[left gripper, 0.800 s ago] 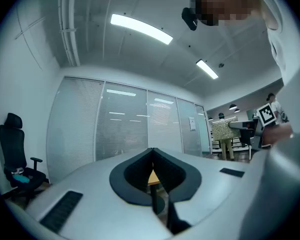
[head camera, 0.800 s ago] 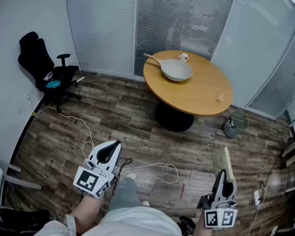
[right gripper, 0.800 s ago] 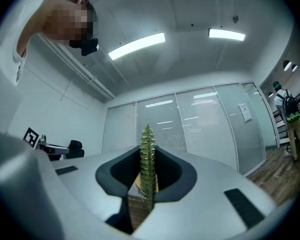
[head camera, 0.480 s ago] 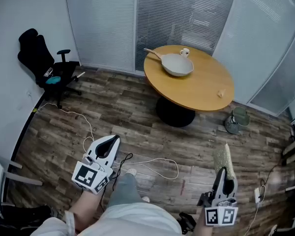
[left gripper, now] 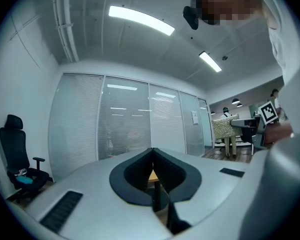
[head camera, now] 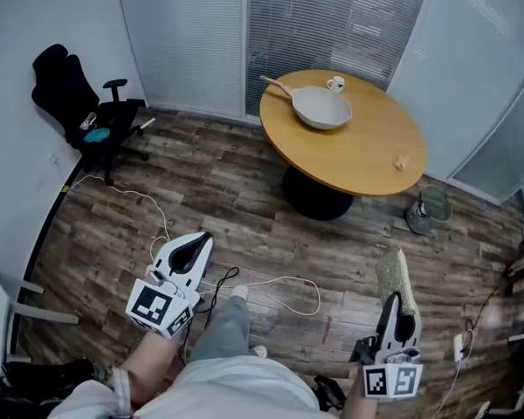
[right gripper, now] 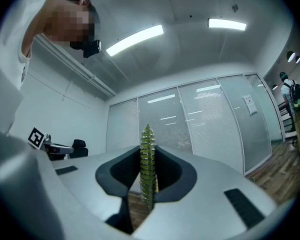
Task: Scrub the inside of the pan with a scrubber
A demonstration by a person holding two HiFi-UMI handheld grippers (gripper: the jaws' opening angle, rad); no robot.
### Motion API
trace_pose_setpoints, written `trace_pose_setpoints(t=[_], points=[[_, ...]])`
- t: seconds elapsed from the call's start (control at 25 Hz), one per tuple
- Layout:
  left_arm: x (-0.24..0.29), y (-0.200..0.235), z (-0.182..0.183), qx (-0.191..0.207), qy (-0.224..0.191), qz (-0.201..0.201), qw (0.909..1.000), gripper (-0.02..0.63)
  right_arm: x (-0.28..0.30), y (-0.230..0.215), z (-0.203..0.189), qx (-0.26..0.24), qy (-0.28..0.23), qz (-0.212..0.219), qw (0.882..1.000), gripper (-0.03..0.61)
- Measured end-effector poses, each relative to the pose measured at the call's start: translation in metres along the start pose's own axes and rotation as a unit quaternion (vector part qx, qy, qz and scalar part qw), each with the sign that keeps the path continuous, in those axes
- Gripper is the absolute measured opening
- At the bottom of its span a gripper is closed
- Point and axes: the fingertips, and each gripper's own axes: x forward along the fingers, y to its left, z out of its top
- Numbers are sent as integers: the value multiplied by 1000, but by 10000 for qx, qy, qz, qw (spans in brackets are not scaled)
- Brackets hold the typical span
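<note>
Firstly, far left: black office chair (head camera: 70, 103) against the wall, teal item on its seat.

Next: white cable (head camera: 157, 225), looped over the wood floor, well apart from the table.

Lower left: left gripper (head camera: 201, 243), held low before the person, pointing level. Claw pressed fully together, nothing in it (same reading in the left gripper view (left gripper: 152, 154), only the distant room beyond the tips).

Centre, far side of the room: round table (head camera: 367, 168), wooden top on a dark pedestal.

On its far-left part: pan (head camera: 321, 109), pale grey, upright, wooden handle angled to the left, inside facing up with no tool in it.

Just beside the pan's far rim: white mug (head camera: 335, 83).

Near the table's right edge: small pale object (head camera: 403, 161), possibly a scrap or stopper, too small to tell.

Lower right: right gripper (head camera: 399, 319), tilted slightly upward. Claw clamped on the scrubber (head camera: 395, 282), a flat yellow-green pad standing edge-on above the tips, seen as a thin ridged strip in the right gripper view (right gripper: 148, 169).

Progress, as judged: scrubber in hand, nothing beyond that. Pan untouched, both grippers well apart from the table. Left to do: approach to the table, bracing of the pan by its handle with the free left claw, lowering of the scrubber into the bowl, rubbing across the whole inside.
</note>
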Motion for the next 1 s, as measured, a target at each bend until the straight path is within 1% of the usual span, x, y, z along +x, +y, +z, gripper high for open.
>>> trace_pose_setpoints(t=[0.2,0.44,0.76,1.0], points=[[46,26,2,-17,-87,-27,10000,12,48,-3,-6,-160,53,46,9998,78],[106,70,11,-38,-210,19,9998,12,121,-1,-6,-234,-33,147,9996,78],[166,132,19,24,-309,-85,9995,12,210,26,0,-297,-320,274,9987,78],[205,168,15,-10,-294,-231,9993,12,259,37,-6,-357,-341,216,9985,78]])
